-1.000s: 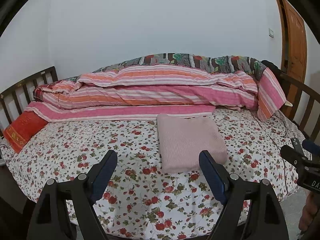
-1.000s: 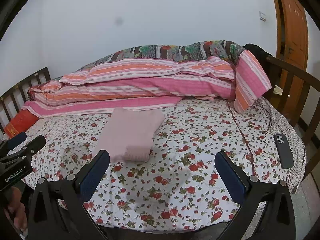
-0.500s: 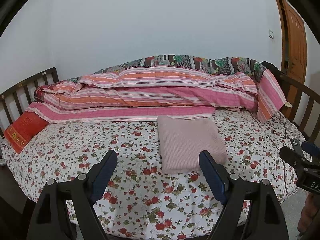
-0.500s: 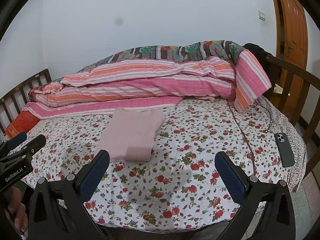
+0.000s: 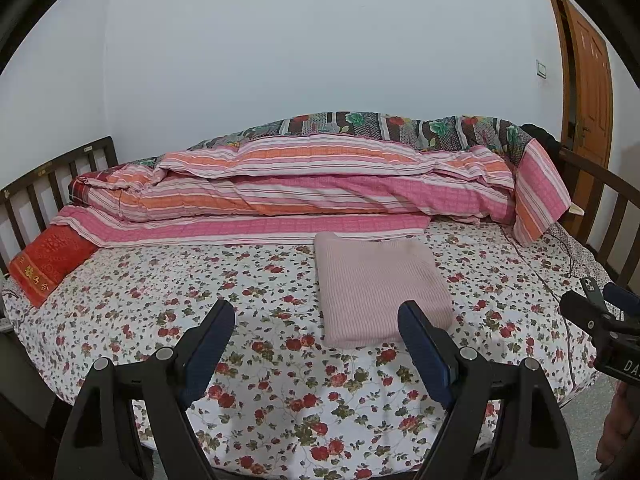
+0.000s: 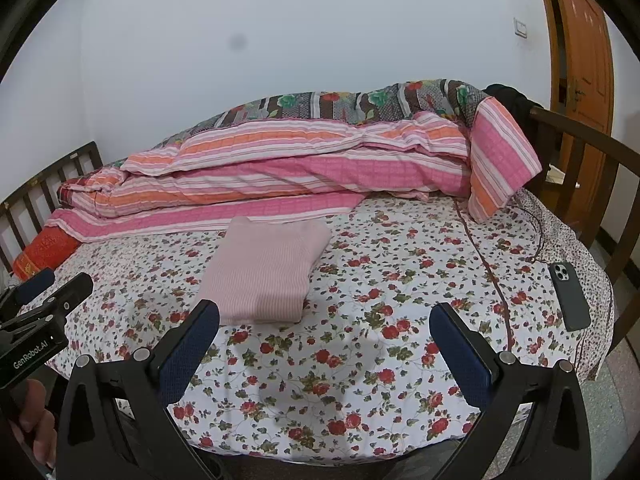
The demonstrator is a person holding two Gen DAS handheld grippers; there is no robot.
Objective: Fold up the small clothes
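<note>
"GenRobot.AI" stands in white on the black left gripper point(image 6: 38, 312) at the frame's lower left. "DA" shows, cut off, on the right gripper point(image 5: 600, 316) at the right edge. Gold characters on the red cushion point(image 5: 48, 264) are unreadable.

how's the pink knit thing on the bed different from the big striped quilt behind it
The pink knit garment is one plain pale colour; the striped quilt has pink, orange and white bands. The garment is folded into a small flat rectangle; the quilt is a long bulky roll spanning most of the bed. The garment lies alone mid-bed on the floral sheet; the quilt is piled along the wall side. Both rest on that sheet, untouched.
</note>
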